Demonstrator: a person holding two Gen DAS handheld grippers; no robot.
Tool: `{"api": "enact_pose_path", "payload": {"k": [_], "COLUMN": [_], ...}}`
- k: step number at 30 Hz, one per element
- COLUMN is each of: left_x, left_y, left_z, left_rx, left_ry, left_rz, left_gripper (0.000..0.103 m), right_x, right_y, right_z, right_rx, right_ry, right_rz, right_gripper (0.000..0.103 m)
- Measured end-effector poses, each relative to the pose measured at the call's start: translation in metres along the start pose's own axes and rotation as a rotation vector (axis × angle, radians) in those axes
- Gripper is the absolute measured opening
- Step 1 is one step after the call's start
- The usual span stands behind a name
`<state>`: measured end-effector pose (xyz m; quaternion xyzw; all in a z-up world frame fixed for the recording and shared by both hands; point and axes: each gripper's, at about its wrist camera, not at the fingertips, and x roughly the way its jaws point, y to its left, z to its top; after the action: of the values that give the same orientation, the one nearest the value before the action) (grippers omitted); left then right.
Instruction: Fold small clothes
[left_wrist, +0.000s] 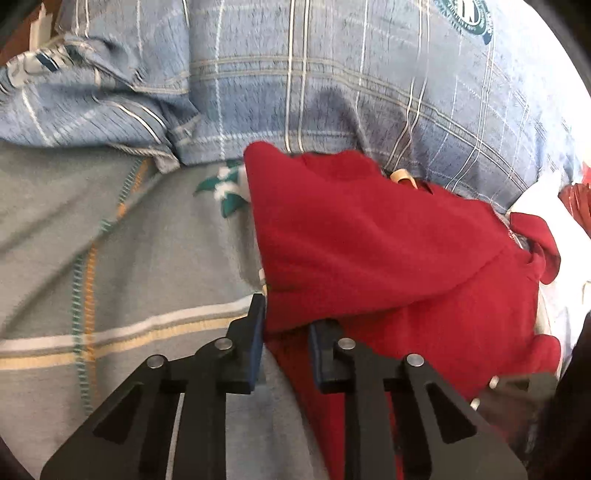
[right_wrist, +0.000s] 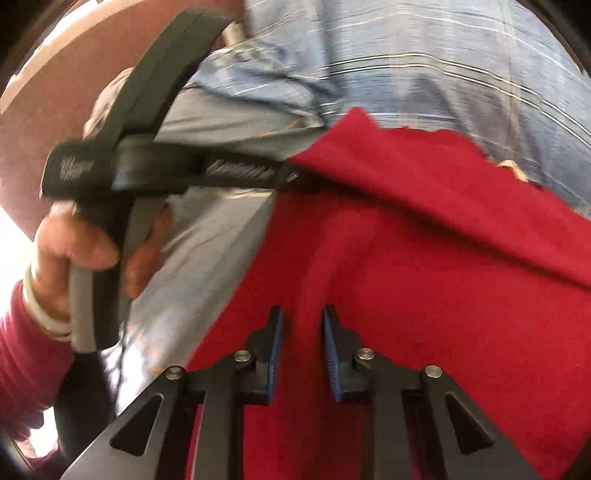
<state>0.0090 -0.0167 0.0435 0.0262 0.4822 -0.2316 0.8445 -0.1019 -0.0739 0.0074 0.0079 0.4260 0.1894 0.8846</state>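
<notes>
On the bed, over a blue plaid sheet (left_wrist: 332, 85) and grey blanket (left_wrist: 92, 258), lies the red garment (left_wrist: 388, 251), mid-fold I'd say: one flap is already doubled over the body, edges ragged, sleeve end loose at the far side. Not squared up yet; more folds and flattening likely left.

Left gripper (left_wrist: 286, 332): jaws part spread, red cloth edge runs between the pads, gap visible, so can't tell if it's pinching or just straddling. Garment sits directly ahead and to its right.

Right gripper (right_wrist: 303, 332): jaws apart, a raised ridge of red cloth between them, pads not visibly pressing it. Garment fills the area under and ahead of it. Left hand (right_wrist: 70, 254) seen on its handle in the right view. Frames are blurred.
</notes>
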Motion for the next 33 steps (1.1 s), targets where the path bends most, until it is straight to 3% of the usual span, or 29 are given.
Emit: {"api": "enact_pose_path", "payload": {"k": [4,6,8,11,12,15,19,22,26,27,30,33], "left_x": [0.004,0.016,0.014,-0.001,-0.006,-0.021,-0.037,-0.049,-0.056,-0.054,-0.047,-0.036], "left_y": [0.015,0.021,0.025,0.024,0.022,0.01,-0.011,-0.017,-0.017,-0.016,-0.019,-0.024], "left_z": [-0.003,-0.009,-0.013,-0.013,-0.012,-0.005,0.005,0.008,0.01,0.011,0.01,0.006], "left_rx": [-0.027,-0.067,-0.1,-0.099,-0.094,-0.072,-0.044,-0.025,-0.032,-0.036,-0.052,-0.066], "left_ry": [0.016,0.058,0.051,0.015,0.0,-0.048,-0.121,-0.153,-0.166,-0.159,-0.149,-0.125], "left_rz": [0.026,0.008,0.0,0.02,0.036,0.076,0.122,0.143,0.131,0.125,0.099,0.069], "left_gripper": [0.018,0.021,0.026,0.035,0.04,0.041,0.059,0.061,0.065,0.065,0.065,0.065], "right_x": [0.011,0.001,-0.021,-0.063,-0.073,-0.091,-0.083,-0.063,-0.091,-0.105,-0.14,-0.153], "right_y": [0.01,0.002,-0.014,-0.054,-0.071,-0.129,-0.191,-0.227,-0.227,-0.228,-0.236,-0.27], "right_z": [-0.001,0.001,0.002,0.003,0.005,0.017,0.028,0.016,0.01,0.009,0.003,-0.007], "right_rx": [-0.019,0.007,0.035,0.085,0.119,0.248,0.354,0.438,0.417,0.399,0.313,0.264], "right_ry": [-0.006,0.015,-0.003,-0.088,-0.108,-0.137,-0.101,0.014,-0.035,-0.061,-0.06,0.021], "right_rz": [-0.032,0.002,0.006,-0.13,-0.176,-0.333,-0.446,-0.439,-0.402,-0.426,-0.63,-0.825], "right_gripper": [0.028,0.031,0.036,0.051,0.052,0.052,0.053,0.054,0.053,0.055,0.073,0.076]}}
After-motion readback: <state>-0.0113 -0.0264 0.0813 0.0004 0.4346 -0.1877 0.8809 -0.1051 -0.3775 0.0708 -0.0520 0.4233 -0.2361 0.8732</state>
